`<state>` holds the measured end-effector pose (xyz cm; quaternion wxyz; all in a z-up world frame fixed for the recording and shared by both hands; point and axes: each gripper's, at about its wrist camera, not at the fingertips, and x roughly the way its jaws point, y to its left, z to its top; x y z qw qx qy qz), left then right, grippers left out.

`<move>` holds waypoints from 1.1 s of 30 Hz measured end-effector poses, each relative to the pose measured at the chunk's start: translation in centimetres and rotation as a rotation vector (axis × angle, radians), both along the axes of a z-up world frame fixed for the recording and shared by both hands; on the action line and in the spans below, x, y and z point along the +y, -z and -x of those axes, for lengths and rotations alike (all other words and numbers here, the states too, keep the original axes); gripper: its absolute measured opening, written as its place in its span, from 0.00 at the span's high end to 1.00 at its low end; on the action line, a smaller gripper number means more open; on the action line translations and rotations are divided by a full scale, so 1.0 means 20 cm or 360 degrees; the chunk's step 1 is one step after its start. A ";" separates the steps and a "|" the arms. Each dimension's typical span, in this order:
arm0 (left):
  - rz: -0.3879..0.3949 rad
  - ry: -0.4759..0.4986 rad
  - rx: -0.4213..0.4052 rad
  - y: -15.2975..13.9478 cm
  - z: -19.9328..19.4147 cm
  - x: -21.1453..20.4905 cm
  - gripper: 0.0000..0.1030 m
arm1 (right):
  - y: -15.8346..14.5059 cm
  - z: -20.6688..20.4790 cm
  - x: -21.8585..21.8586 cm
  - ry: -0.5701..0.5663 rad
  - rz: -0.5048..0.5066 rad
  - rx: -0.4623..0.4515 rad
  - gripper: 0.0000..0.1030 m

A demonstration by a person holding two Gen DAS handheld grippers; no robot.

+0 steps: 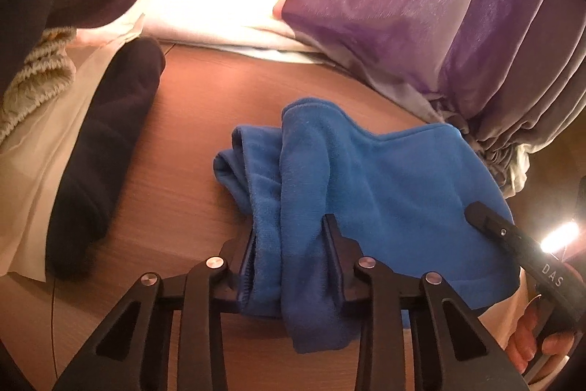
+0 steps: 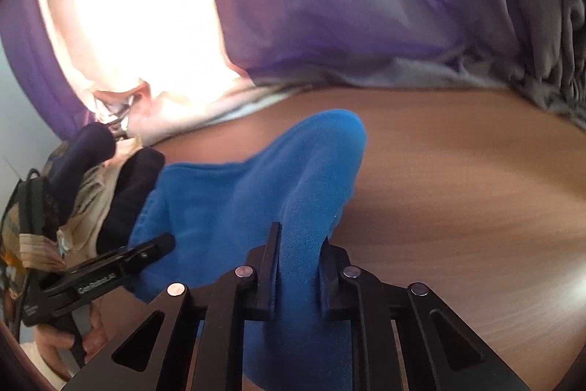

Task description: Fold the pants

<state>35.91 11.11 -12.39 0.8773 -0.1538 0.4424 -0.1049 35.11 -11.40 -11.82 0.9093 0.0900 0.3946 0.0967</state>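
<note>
Left wrist view shows my left gripper (image 1: 289, 244) pinching a bunched fold of the blue fleece pants (image 1: 366, 178), with cloth filling the gap between both fingers and hanging below them. Most of the pants lies in a rumpled heap on the wooden table (image 1: 205, 120), just ahead of my fingers. My right gripper (image 1: 476, 211) enters from the right edge, its tip resting on the blue cloth, and the hand (image 1: 531, 336) holding it shows at the lower right.

Right wrist view, somewhat blurred, shows my right gripper (image 2: 298, 244) closed on a raised ridge of the same pants (image 2: 219, 200), the fabric squeezed between the 2 fingers and draping down past them. My left gripper (image 2: 154, 244) reaches in from the left with its tip against the blue cloth.

A dark folded garment (image 1: 106, 149) lies on the table to the left of the pants, partly on a cream cloth (image 1: 29, 163). Purple fabric (image 1: 421, 6) is heaped along the far side of the table, well apart from my fingers.
</note>
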 end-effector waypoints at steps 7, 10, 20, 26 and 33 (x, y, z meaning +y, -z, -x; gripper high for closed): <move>-0.0035 0.0057 -0.0140 -0.17 0.04 -0.04 0.86 | -0.12 0.07 0.03 -0.0031 -0.0019 -0.0097 0.84; -0.0024 0.0034 -0.0126 -0.16 0.06 -0.03 0.85 | -0.15 0.10 0.04 -0.0035 0.0020 -0.0129 0.84; -0.0134 -0.0020 -0.0046 -0.02 0.10 0.02 0.64 | -0.03 0.10 0.01 -0.0037 0.0050 -0.0013 0.84; -0.0108 -0.0017 -0.0002 0.04 0.07 0.04 0.52 | 0.03 0.07 -0.01 -0.0006 0.0053 0.0056 0.84; 0.0071 -0.0004 0.0107 0.12 0.02 0.05 0.51 | 0.12 0.05 -0.03 0.0036 0.0074 0.0132 0.83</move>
